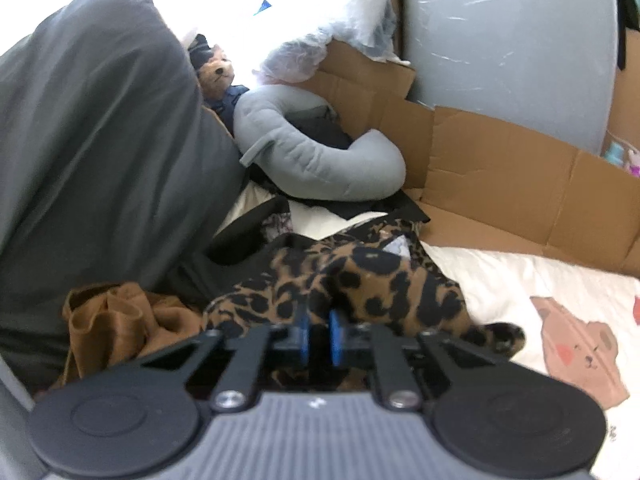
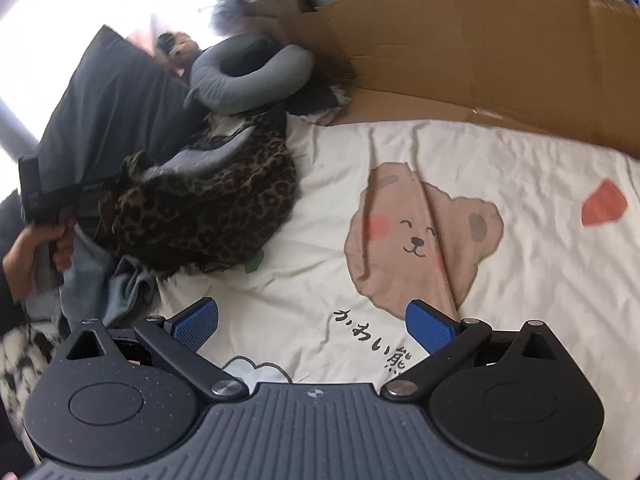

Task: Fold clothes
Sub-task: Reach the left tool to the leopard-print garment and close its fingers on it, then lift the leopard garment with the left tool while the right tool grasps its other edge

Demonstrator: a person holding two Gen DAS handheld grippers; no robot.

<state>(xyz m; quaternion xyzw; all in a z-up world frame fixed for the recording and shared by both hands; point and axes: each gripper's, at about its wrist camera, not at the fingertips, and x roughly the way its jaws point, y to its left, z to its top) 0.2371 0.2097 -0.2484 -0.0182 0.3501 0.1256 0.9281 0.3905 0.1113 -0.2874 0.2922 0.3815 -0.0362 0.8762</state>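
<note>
Clearly the folding has hardly begun. The left hand-held gripper (image 1: 319,330) has its two blue pads almost pressed together, and a bunch of the leopard-print garment (image 1: 360,284) sits between them, so I judge it is pinching this cloth. The garment lies just ahead of this gripper, crumpled in a heap on the bed sheet (image 1: 520,280), with no flat part and no clean fold line to see. To the left of the gripper there is a brown cloth (image 1: 116,320), also crumpled, and further to the left a dark grey pillow (image 1: 100,140). Ahead, beyond the garment, lie a grey neck pillow (image 1: 320,152) and sheets of cardboard (image 1: 500,184).

The right hand-held gripper (image 2: 314,326) is spread wide and holds nothing. It hangs over the bare sheet with the bear print (image 2: 420,232), which is ahead of it. The leopard garment is ahead and to its left, well apart from its fingers. Some blue denim (image 2: 120,288) lies left of it, under the edge of the garment.

In my judgement nearly all is left to do: to bring the garment to the free part of the sheet, to spread it flat, then to fold it. The other clothes in the heap also wait.
</note>
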